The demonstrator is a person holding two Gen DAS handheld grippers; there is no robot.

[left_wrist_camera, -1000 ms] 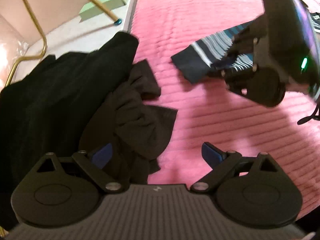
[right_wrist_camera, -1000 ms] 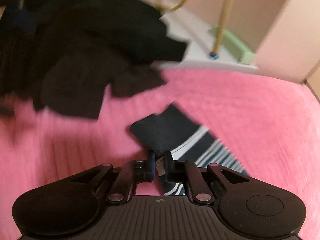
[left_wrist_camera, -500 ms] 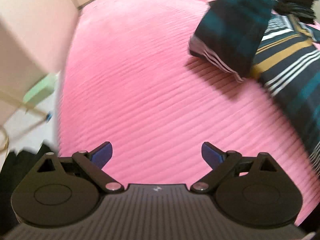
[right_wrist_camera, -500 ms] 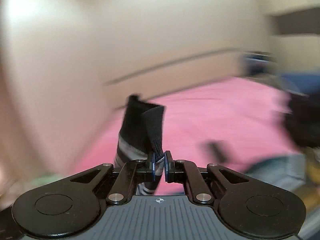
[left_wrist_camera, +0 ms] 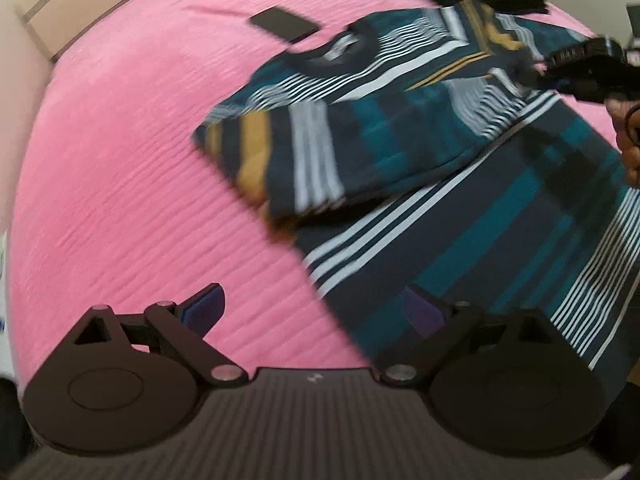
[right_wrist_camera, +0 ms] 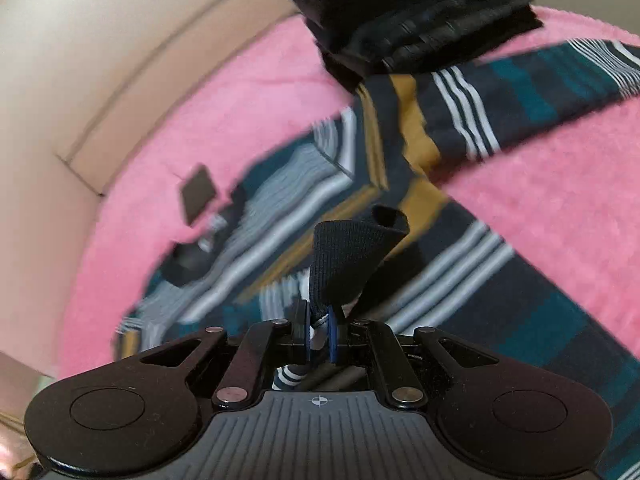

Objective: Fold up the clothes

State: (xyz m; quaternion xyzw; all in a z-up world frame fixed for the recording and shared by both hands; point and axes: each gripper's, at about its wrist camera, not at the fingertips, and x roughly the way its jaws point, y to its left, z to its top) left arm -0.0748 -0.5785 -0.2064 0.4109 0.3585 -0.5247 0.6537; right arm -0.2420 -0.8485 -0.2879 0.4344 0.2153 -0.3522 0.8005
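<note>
right wrist: right claw pinching striped sweater cuff, blurred edges

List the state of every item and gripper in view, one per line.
left gripper: open, empty, above the bedspread.
right gripper: shut on the dark cuff.
striped garment: spread out, sleeve folded across it.
dark clothes stack: folded, piled at the far edge.
flat black device: lying flat.
pink bedspread: mostly smooth.

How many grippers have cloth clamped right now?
1. The right gripper is shut on the striped sweater, pinching its dark cuff. The left gripper is open above the sweater's edge and the pink blanket, holding nothing.
</note>
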